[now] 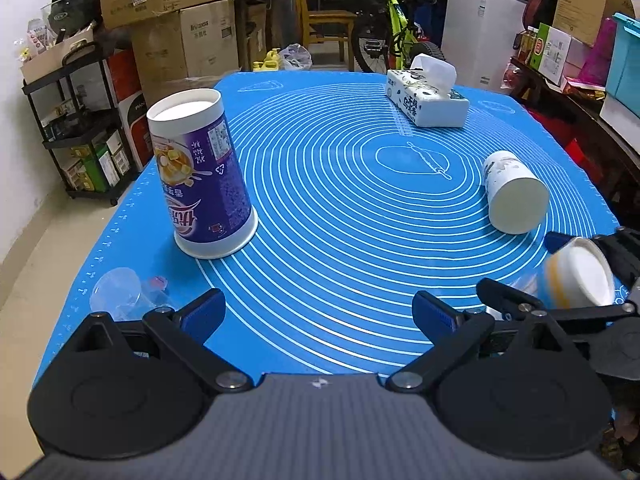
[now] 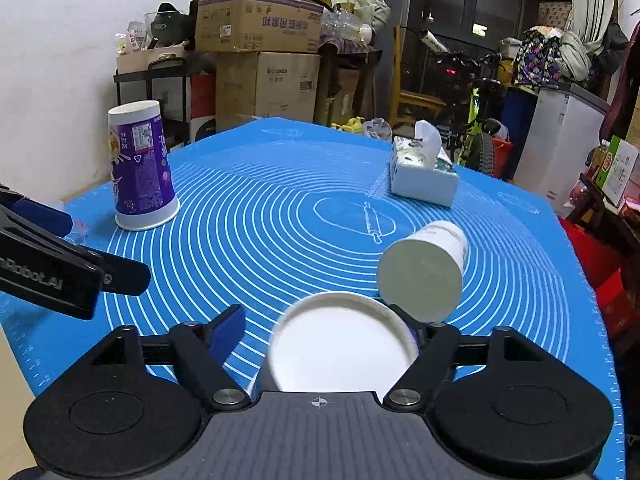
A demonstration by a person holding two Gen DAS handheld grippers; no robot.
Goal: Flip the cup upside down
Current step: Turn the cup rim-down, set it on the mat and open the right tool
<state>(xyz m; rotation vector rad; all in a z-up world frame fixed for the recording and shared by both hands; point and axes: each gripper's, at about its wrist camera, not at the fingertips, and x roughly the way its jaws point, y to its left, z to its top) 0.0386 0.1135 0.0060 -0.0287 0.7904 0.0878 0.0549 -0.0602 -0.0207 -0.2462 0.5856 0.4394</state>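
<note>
A small white cup with yellow stripes [image 1: 576, 280] lies between the jaws of my right gripper [image 2: 324, 330], its round white bottom [image 2: 340, 348] facing the right wrist camera. The jaws stand wide and the left finger [image 2: 228, 332] is apart from the cup, so the grip looks open. A white paper cup [image 1: 514, 194] lies on its side on the blue mat [image 1: 340, 200], just beyond that cup; it also shows in the right wrist view [image 2: 424, 272]. My left gripper [image 1: 320, 312] is open and empty above the mat's near edge.
A tall purple cup [image 1: 202, 172] stands upside down at the mat's left. A tissue pack [image 1: 426, 96] lies at the far right. A clear plastic lid [image 1: 118, 292] lies near the left finger. Boxes, a rack and a bicycle surround the table.
</note>
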